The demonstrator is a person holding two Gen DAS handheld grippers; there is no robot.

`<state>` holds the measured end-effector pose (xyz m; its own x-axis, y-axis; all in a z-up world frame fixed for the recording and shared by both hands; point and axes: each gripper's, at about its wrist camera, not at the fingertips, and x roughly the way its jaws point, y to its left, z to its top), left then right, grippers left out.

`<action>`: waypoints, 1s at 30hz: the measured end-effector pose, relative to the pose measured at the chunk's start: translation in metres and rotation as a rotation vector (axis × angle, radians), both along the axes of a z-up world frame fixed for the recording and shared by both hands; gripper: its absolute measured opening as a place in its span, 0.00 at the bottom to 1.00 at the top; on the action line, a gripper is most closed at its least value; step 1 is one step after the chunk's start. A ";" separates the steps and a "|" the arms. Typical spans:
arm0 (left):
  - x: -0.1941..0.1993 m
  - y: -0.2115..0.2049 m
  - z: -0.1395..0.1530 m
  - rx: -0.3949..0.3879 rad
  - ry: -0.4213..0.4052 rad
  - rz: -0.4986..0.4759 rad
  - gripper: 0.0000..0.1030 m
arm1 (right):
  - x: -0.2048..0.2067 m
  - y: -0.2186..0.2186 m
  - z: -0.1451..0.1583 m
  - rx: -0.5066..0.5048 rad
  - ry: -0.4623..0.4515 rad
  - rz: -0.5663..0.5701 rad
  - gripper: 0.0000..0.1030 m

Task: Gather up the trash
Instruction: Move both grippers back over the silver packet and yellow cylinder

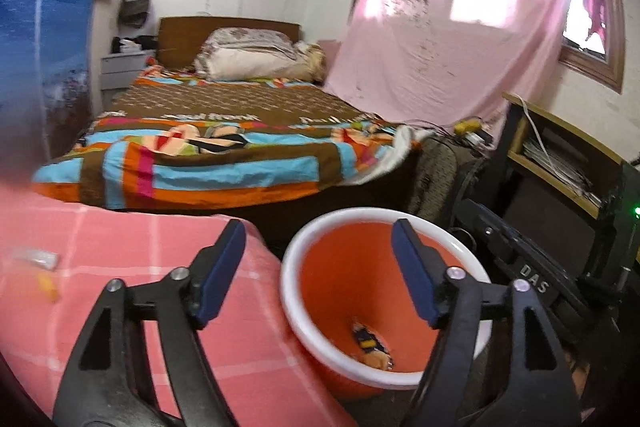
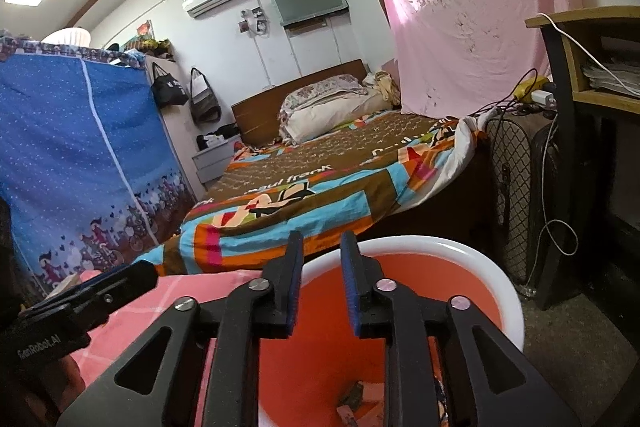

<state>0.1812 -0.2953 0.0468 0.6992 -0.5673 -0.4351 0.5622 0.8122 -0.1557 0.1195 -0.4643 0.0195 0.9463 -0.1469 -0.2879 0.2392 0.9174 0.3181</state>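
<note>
An orange bin with a white rim [image 1: 352, 214] stands on the floor beside a pink checked cloth [image 1: 140, 259]. A crumpled wrapper [image 1: 370, 345] lies at the bottom of the bin. My left gripper [image 1: 318, 227] is open wide and holds nothing, with one finger over the cloth and the other over the bin. On the cloth to its left lie a white wrapper [image 1: 36, 258] and a small orange-yellow scrap [image 1: 49, 285]. My right gripper [image 2: 322, 237] hangs over the bin's rim [image 2: 440, 247] with its jaws a little apart and nothing between them. Scraps [image 2: 352, 399] show deep in the bin.
A bed with a striped cover [image 1: 224, 147] fills the room beyond the bin. A blue fabric wardrobe [image 2: 72, 147] stands on the left. To the right are a floor fan [image 2: 508, 187], trailing cables [image 2: 556, 227] and a wooden desk [image 2: 592, 83].
</note>
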 end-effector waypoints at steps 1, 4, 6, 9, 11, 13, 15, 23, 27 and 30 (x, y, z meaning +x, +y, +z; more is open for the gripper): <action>0.001 0.007 0.001 -0.003 -0.007 0.018 0.81 | 0.001 0.002 0.001 -0.003 -0.002 0.002 0.32; 0.002 0.026 0.006 -0.017 -0.031 0.079 0.87 | 0.004 0.011 0.005 -0.017 -0.016 0.013 0.37; 0.004 0.041 0.009 -0.030 -0.047 0.125 0.93 | 0.007 0.018 0.007 -0.028 -0.023 0.020 0.42; 0.003 0.065 0.012 -0.060 -0.087 0.215 1.00 | 0.010 0.030 0.011 -0.040 -0.043 0.031 0.47; 0.004 0.081 0.013 -0.079 -0.103 0.262 1.00 | 0.012 0.039 0.015 -0.053 -0.058 0.036 0.60; 0.005 0.094 0.014 -0.079 -0.109 0.301 1.00 | 0.014 0.048 0.018 -0.061 -0.083 0.036 0.82; 0.005 0.107 0.014 -0.075 -0.118 0.334 1.00 | 0.014 0.057 0.022 -0.062 -0.118 0.047 0.84; -0.003 0.157 0.013 -0.063 -0.199 0.447 1.00 | 0.020 0.109 0.037 -0.121 -0.253 0.124 1.00; -0.005 0.182 0.011 -0.068 -0.220 0.495 1.00 | 0.026 0.135 0.040 -0.155 -0.287 0.162 1.00; -0.005 0.204 0.009 -0.061 -0.238 0.533 1.00 | 0.032 0.155 0.040 -0.169 -0.306 0.198 1.00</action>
<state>0.1758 -0.0914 0.0557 0.9695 -0.1292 -0.2085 0.1034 0.9861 -0.1302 0.1519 -0.3096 0.0594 0.9994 0.0258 0.0240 -0.0299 0.9817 0.1879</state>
